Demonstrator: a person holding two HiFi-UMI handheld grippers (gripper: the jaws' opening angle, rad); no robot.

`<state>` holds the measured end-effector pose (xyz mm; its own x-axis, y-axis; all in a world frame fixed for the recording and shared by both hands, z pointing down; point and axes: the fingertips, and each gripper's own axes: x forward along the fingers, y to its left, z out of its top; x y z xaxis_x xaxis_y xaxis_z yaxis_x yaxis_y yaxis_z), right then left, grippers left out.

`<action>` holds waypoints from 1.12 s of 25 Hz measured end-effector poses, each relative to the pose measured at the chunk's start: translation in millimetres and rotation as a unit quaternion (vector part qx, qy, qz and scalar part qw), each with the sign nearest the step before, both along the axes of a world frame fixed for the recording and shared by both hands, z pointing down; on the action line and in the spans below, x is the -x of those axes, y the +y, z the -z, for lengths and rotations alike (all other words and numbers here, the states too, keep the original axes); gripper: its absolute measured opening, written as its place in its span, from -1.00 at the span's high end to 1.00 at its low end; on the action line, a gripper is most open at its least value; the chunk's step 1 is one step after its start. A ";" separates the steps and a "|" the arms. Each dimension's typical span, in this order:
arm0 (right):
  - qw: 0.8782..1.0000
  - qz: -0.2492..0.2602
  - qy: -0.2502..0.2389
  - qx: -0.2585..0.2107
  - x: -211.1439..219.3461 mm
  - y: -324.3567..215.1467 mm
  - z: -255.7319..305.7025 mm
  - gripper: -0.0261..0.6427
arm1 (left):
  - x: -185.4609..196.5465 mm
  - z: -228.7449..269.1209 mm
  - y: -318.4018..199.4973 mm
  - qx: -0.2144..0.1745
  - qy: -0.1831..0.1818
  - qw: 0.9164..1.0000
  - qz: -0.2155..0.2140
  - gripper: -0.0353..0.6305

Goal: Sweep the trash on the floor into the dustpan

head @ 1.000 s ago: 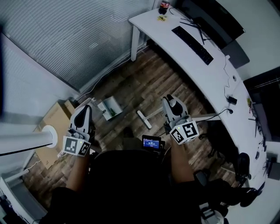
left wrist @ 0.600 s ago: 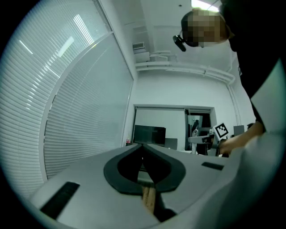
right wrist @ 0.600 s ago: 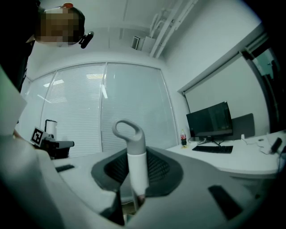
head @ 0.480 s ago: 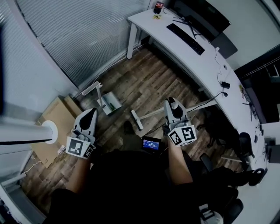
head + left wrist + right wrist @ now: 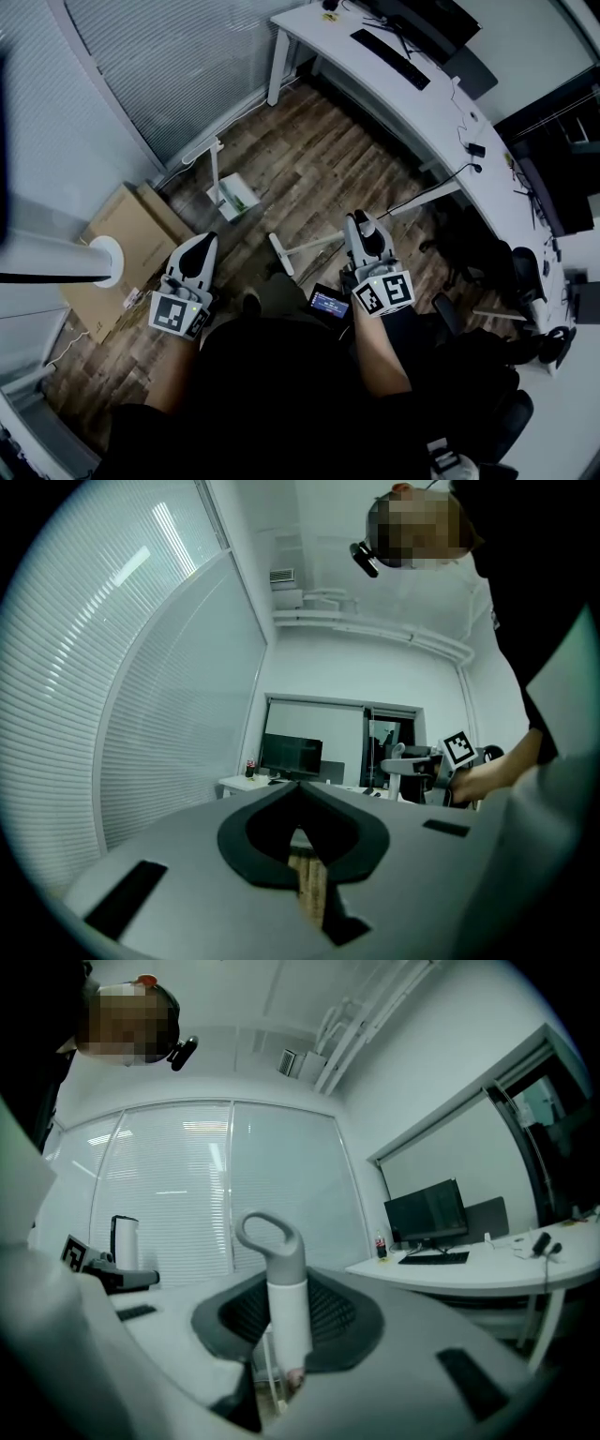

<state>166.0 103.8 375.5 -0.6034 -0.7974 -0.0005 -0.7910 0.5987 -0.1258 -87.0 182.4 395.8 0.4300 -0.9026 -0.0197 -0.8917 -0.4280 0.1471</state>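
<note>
In the head view my right gripper is shut on the handle of a white broom. The broom's pole slants down to its head on the wooden floor. In the right gripper view the handle's white grip with a grey loop stands up between the jaws of my right gripper. A white dustpan with an upright handle stands on the floor ahead of my left gripper. My left gripper is shut with nothing in it. No trash is clear to me on the floor.
A cardboard box and a white round base sit at the left by the blinds-covered glass wall. A long white desk with a keyboard runs along the right. Dark office chairs stand behind it.
Both grippers have drawn back from the desk and the dustpan, with the broom carried along by the right one. The dustpan now lies farther ahead of the left gripper.
</note>
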 end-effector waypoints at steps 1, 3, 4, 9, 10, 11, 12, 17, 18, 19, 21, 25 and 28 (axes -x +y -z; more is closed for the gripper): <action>1.000 0.002 -0.001 0.004 1.7 5.7 -1.3 0.68 | -1.8 -2.9 3.7 0.007 0.006 1.000 -0.005 0.91; 1.000 0.007 -0.003 0.010 4.8 16.4 -4.4 0.68 | -4.5 -5.5 9.7 0.018 0.013 1.000 -0.011 0.91; 1.000 0.010 -0.003 0.011 5.4 21.7 -6.0 0.68 | -6.1 -5.8 12.5 0.019 0.012 1.000 -0.012 0.91; 1.000 0.009 0.006 0.024 3.2 31.7 -18.0 0.69 | -9.9 -12.0 14.1 0.025 0.010 1.000 -0.017 0.91; 1.000 0.006 0.008 0.028 2.3 32.6 -21.1 0.69 | -9.1 -15.7 14.8 0.027 0.008 0.999 -0.014 0.91; 0.999 0.004 0.010 0.032 0.9 34.4 -23.5 0.69 | -8.6 -18.6 15.6 0.031 0.009 0.999 -0.009 0.91; 0.999 0.001 0.013 0.033 -1.0 36.5 -25.0 0.69 | -8.1 -22.4 16.3 0.037 0.009 0.999 -0.003 0.91; 0.999 0.001 0.028 0.034 -13.3 37.8 -30.8 0.69 | -17.4 -38.5 6.7 0.046 0.008 0.999 0.006 0.91; 0.999 0.001 0.029 0.035 -17.9 37.5 -32.3 0.69 | -24.0 -39.2 4.4 0.044 0.007 0.999 -0.001 0.91; 0.999 0.001 0.030 0.036 -23.1 37.0 -33.0 0.69 | -30.8 -38.0 2.0 0.041 0.006 0.999 -0.008 0.91; 0.999 -0.002 0.029 0.034 -34.2 36.0 -31.3 0.69 | -43.6 -32.2 -1.4 0.038 0.003 0.999 -0.016 0.91; 0.999 -0.009 0.025 0.024 -59.3 30.0 -22.8 0.69 | -68.2 -21.3 -8.7 0.036 -0.012 0.999 -0.030 0.91; 1.000 -0.009 0.020 0.019 -75.2 22.0 -21.7 0.69 | -83.1 -17.3 -18.6 0.036 -0.020 0.999 -0.034 0.91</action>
